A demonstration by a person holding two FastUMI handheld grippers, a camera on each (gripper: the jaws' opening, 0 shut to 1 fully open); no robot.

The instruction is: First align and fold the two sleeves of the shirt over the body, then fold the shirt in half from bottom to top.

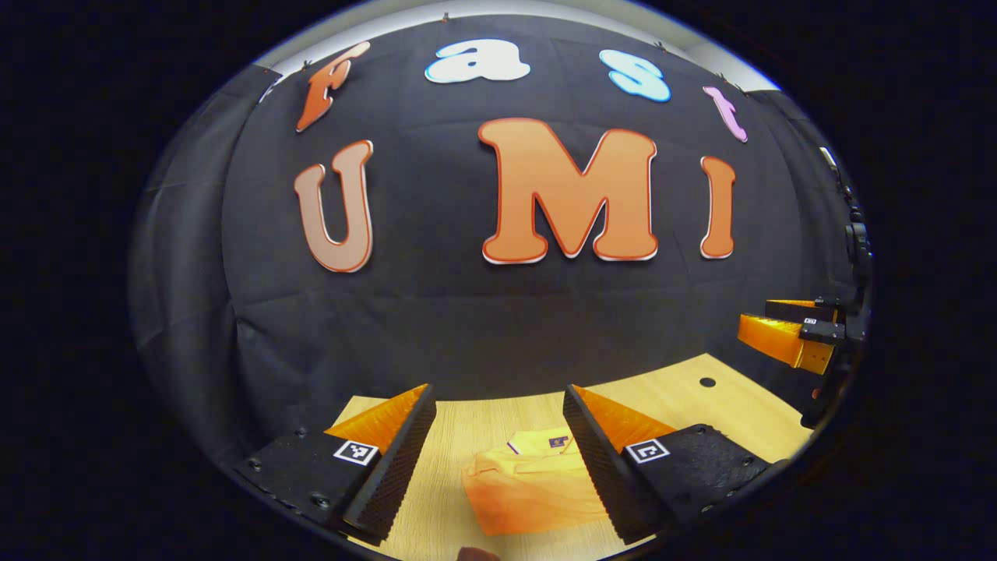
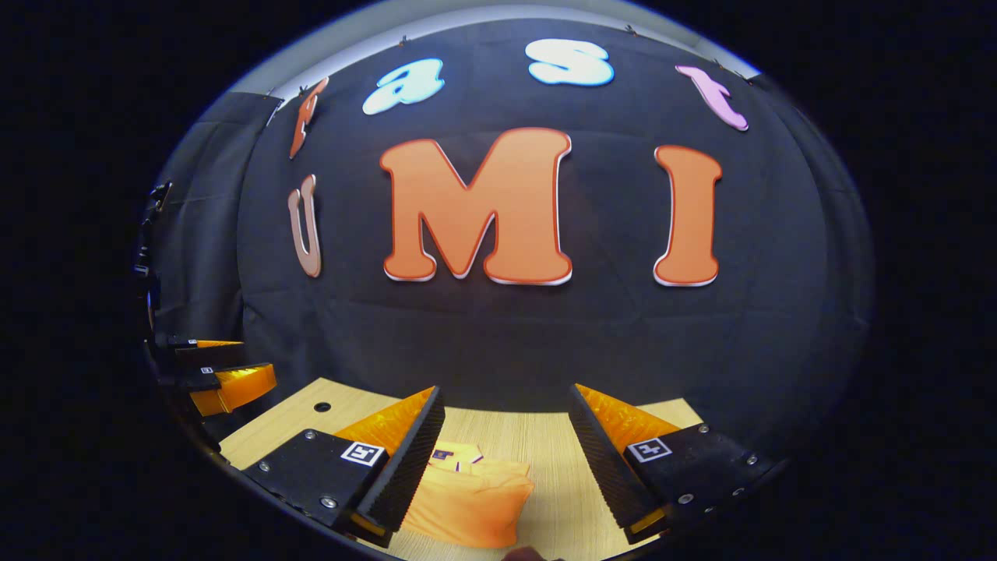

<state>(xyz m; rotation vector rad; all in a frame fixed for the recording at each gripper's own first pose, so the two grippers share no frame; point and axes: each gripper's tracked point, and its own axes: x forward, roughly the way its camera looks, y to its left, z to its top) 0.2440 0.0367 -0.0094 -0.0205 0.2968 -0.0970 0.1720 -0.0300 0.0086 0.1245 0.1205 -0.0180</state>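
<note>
Left gripper view looks out over a wooden table [image 1: 483, 425] with the left gripper [image 1: 498, 460] held above it, jaws spread wide and gripping nothing. Below and between the jaws lies the orange shirt [image 1: 530, 487], folded into a compact block on the tabletop, its collar end toward the far side and its right edge hidden behind the right-hand jaw. A small purple label [image 1: 558, 442] sits at the collar; its writing is too small to read. Each finger carries a square black-and-white marker tag. Far off past the right-hand jaw, the right gripper [image 1: 787, 335] hangs in the air, apart from the shirt.

In the right gripper view, the right gripper [image 2: 506, 460] is likewise released, jaws wide apart above the table. The shirt [image 2: 475, 502] lies low between the jaws, closer to the left-hand one, which covers part of it. The left gripper [image 2: 226, 382] shows well out beyond that left-hand jaw.
</note>
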